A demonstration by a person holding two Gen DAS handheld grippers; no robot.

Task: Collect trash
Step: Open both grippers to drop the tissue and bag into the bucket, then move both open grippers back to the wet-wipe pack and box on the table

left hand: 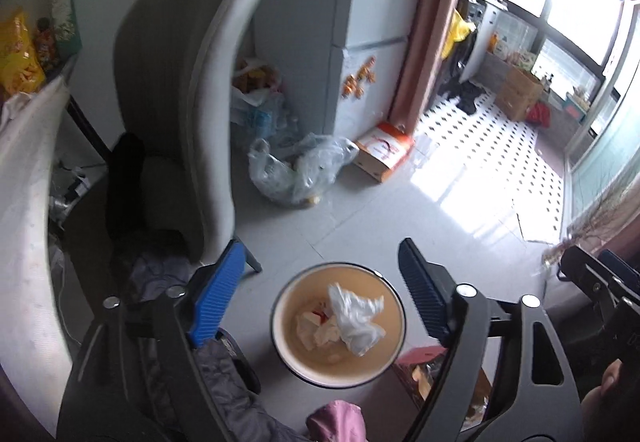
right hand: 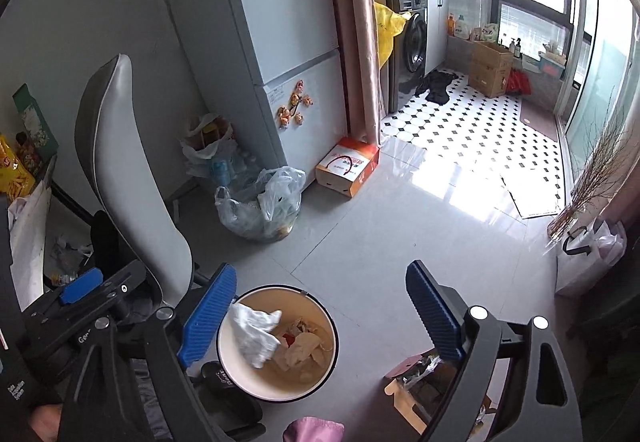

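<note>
The left gripper [left hand: 320, 290] hangs above a round cream bin [left hand: 286, 338] on the grey floor, its blue-padded jaws standing wide apart with nothing between them. Inside the bin lie a crumpled white plastic bag [left hand: 356, 316] and scrunched paper scraps [left hand: 314, 328]. A grey chair [left hand: 188, 114] stands to the left, and a filled clear bag [left hand: 296, 172] sits beyond.

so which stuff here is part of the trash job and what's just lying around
Job:
- round bin
- white crumpled wrapper in it
- crumpled paper beneath
- both grippers, left, right, fingers open, empty

Lying about:
- grey chair
- fridge
- orange box
- clear plastic bag
</note>
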